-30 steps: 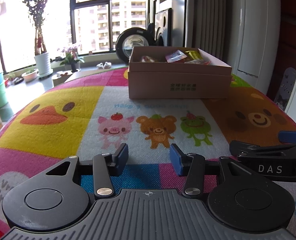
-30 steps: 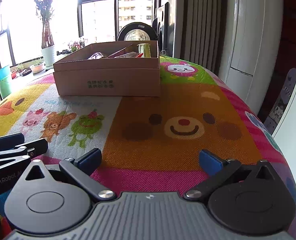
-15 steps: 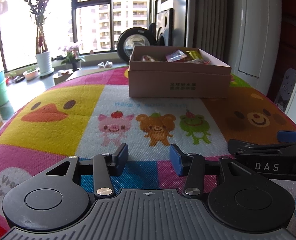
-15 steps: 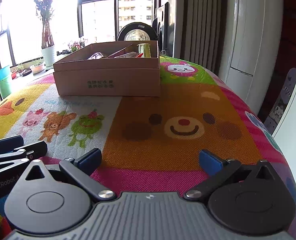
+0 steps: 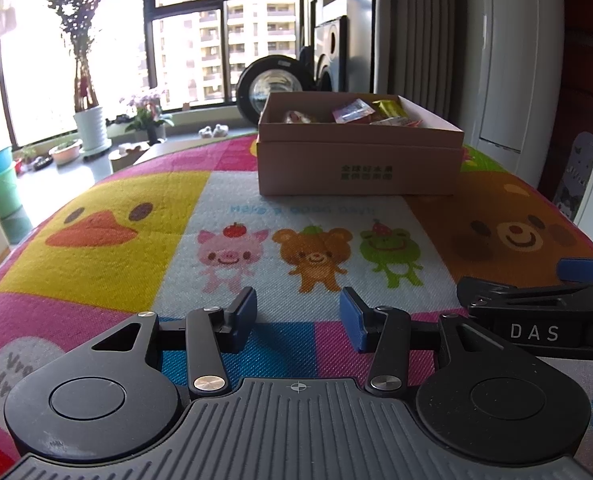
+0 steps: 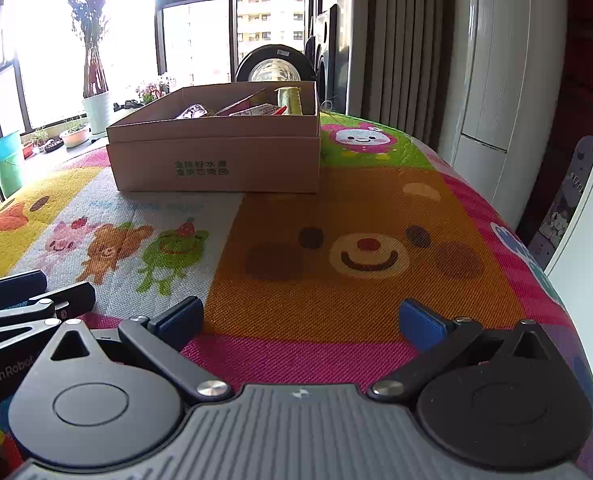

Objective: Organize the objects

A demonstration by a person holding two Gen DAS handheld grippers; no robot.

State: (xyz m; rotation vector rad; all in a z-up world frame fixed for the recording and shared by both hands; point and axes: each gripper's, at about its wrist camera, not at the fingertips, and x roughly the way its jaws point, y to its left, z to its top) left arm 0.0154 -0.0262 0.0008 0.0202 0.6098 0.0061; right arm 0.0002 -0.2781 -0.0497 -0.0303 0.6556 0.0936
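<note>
Cardboard box (image 5: 358,160) stands at the far side of the animal-print mat (image 5: 136,208), already holding packets (image 5: 352,111). Left gripper (image 5: 298,318) and right gripper (image 6: 300,318) sit near of it — both parted, empty. Nothing loose shows, so scan before reaching.

A plain tan cardboard box (image 5: 358,160) sits on a multicoloured cartoon-animal mat (image 5: 136,216); both claws' pads are blue.
</note>
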